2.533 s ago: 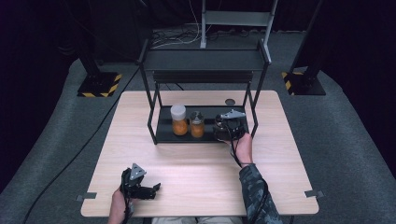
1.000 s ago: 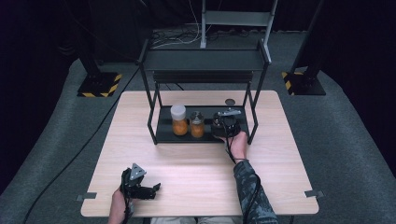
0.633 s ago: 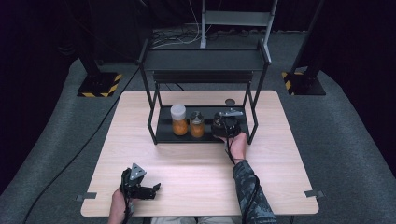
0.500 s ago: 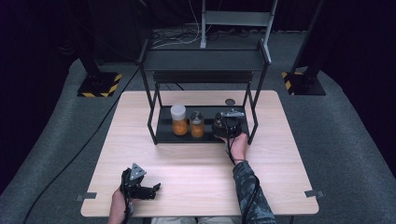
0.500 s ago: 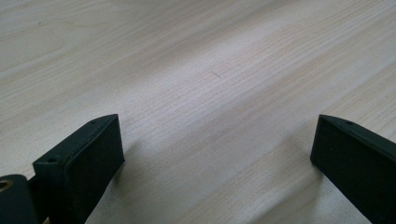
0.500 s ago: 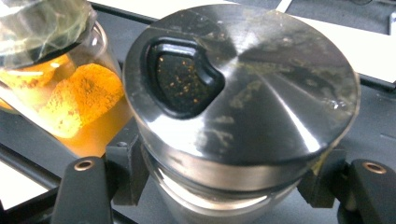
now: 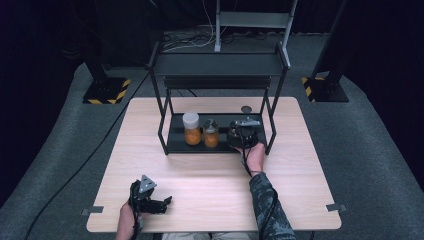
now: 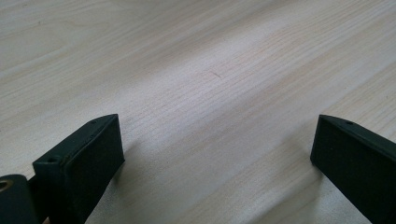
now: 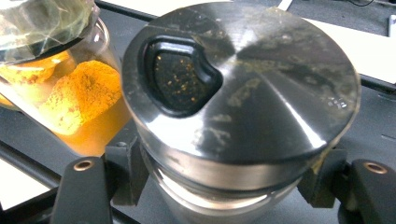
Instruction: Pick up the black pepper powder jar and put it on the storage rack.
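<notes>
Standing upright on the lower shelf (image 7: 175, 143) of the black rack, at its right end: a steel-lidded shaker jar (image 9: 240, 93), its lid dusted with yellow powder and showing a dark pouring slot. Being pinched just beneath that lid, pads pressing on both sides, by the right hand-held gripper (image 7: 240, 135). Sitting just beside a glass jar of orange powder (image 9: 79, 93), with a taller white-capped jar (image 7: 191, 128) further left on the same shelf. Having edged slightly in toward the jars compared with a couple of seconds ago, and holding steady over the last second, with the clamp already set. Probably meaning the grasp is finished and the lift out from under the upper shelf is coming next, calling for a low, careful pull toward the person. Resting well apart on the near left of the counter (image 7: 210, 185): the left hand-held gripper (image 8: 215, 158), jaws spread wide over bare wood, gripping nothing.
</notes>
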The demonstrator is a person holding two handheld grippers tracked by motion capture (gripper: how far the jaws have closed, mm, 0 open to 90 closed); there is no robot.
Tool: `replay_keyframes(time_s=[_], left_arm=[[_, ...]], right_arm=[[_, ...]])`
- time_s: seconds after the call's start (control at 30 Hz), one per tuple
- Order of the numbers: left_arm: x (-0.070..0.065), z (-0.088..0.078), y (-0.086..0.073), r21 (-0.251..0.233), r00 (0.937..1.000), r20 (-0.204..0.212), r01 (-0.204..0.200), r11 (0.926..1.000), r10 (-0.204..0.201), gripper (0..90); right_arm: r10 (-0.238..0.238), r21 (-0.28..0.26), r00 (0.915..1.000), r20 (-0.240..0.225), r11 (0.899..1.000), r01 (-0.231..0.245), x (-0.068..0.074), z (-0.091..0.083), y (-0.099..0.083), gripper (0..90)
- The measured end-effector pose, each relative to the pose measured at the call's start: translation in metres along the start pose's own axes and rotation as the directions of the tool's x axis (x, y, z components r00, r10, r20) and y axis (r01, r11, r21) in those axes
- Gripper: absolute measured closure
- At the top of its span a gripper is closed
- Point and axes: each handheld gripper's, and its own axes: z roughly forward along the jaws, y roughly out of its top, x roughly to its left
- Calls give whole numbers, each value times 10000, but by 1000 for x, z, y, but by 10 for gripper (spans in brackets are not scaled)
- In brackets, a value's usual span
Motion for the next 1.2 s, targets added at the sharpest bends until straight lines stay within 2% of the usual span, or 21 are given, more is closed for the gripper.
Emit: replay_keyframes(time_s=[0.13, 0.23, 0.4, 0.47, 0.63, 0.7, 0.87, 1.03, 1.2], left_arm=[[0, 0, 0, -3, 10000, 1, 2, 10000, -2, 21], [0, 0, 0, -7, 10000, 5, 1, 10000, -1, 22], [0, 0, 0, -5, 10000, 11, -2, 10000, 2, 22], [0, 0, 0, -5, 10000, 11, -3, 10000, 3, 22], [0, 0, 0, -6, 10000, 14, 5, 10000, -5, 22], [0, 0, 0, -3, 10000, 12, 5, 10000, -5, 22], [0, 0, 0, 7, 10000, -5, 11, 10000, -11, 20], [0, 0, 0, 9, 10000, -52, 45, 10000, -45, 20], [0, 0, 0, 8, 10000, -57, 56, 10000, -56, 20]], right_arm=[[-20, -56, 10000, 10, 10000, 20, 0, 0, -1, 293], [198, 42, 9997, -160, 9998, -197, -4, 1, 0, 247], [220, 732, 9985, -502, 9972, -183, -7, -2, 13, 76], [279, 1047, 9981, -551, 9943, -220, -8, -5, 18, 62], [307, 1365, 9973, -670, 9904, -213, -8, -19, 19, 34], [177, 1462, 9973, -716, 9892, -71, -6, -27, 17, 26], [-49, 1521, 9969, -788, 9882, 168, 1, -44, 7, 15], [-495, 1293, 9943, -941, 9897, 615, 6, -68, -13, 9], [-933, 1245, 9899, -1067, 9865, 1064, 11, -90, -36, 0]])
